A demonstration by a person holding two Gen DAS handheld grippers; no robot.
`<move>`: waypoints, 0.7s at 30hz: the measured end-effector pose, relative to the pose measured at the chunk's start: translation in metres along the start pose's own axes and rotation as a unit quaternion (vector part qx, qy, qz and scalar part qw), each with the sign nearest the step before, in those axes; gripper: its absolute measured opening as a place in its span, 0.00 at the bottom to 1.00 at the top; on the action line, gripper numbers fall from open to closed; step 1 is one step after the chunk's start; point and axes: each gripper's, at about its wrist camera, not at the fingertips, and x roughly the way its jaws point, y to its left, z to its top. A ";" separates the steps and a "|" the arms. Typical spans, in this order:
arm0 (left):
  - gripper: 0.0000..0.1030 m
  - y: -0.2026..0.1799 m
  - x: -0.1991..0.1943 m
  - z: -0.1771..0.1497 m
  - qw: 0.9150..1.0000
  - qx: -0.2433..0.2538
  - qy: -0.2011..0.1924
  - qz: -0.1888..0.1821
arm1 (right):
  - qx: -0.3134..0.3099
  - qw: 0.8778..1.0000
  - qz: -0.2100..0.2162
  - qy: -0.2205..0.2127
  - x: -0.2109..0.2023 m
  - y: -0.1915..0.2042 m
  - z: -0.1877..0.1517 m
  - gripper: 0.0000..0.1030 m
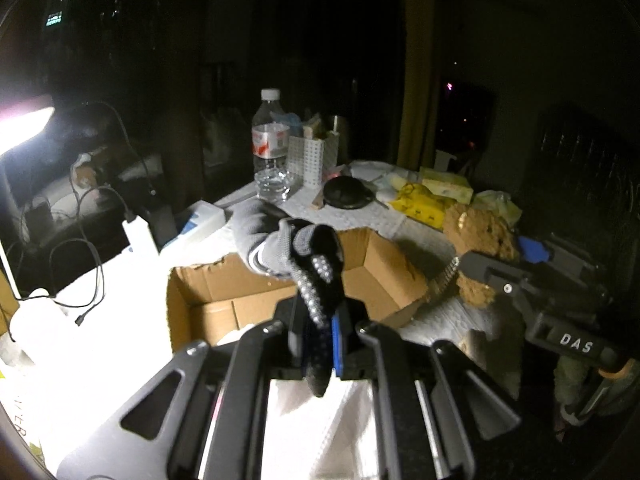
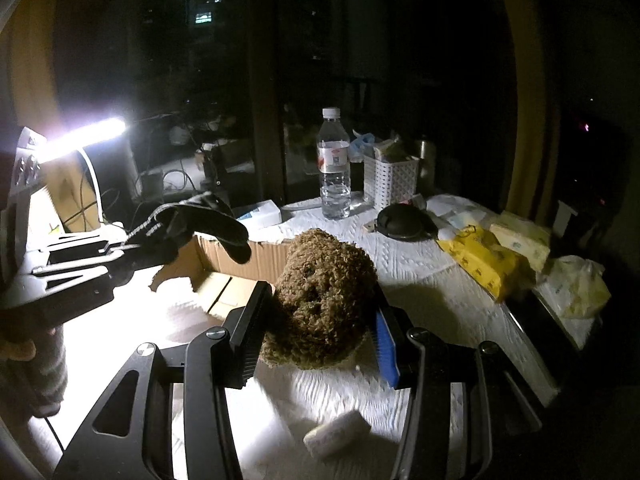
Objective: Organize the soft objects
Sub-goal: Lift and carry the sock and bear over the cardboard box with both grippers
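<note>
You are pinching a black and grey glove (image 1: 308, 264) in your left tongs (image 1: 320, 336), their jaws nearly together, and it is hanging over the open cardboard box (image 1: 224, 300) on the table (image 1: 100, 320). Your right tongs (image 2: 316, 336) are squeezing a brown fuzzy toy (image 2: 324, 296) from 2 sides, holding it off the table just beside the box. A water bottle (image 2: 334, 168) is standing behind.

A box (image 1: 288, 300) is set on the table (image 2: 420, 280). A bottle (image 2: 334, 164) and a basket (image 2: 390, 184) are placed behind it, the basket right of the bottle
</note>
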 end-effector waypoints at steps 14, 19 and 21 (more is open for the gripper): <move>0.07 0.007 0.052 0.003 0.999 -0.024 0.034 0.003 | -0.005 0.999 0.022 0.029 0.057 -0.005 0.013 0.48; 0.07 0.007 0.068 0.003 0.999 -0.027 0.047 0.002 | -0.003 0.999 0.027 0.043 0.076 -0.008 0.012 0.48; 0.07 0.007 0.073 0.002 0.998 -0.028 0.051 0.002 | -0.002 0.998 0.029 0.048 0.082 -0.010 0.013 0.48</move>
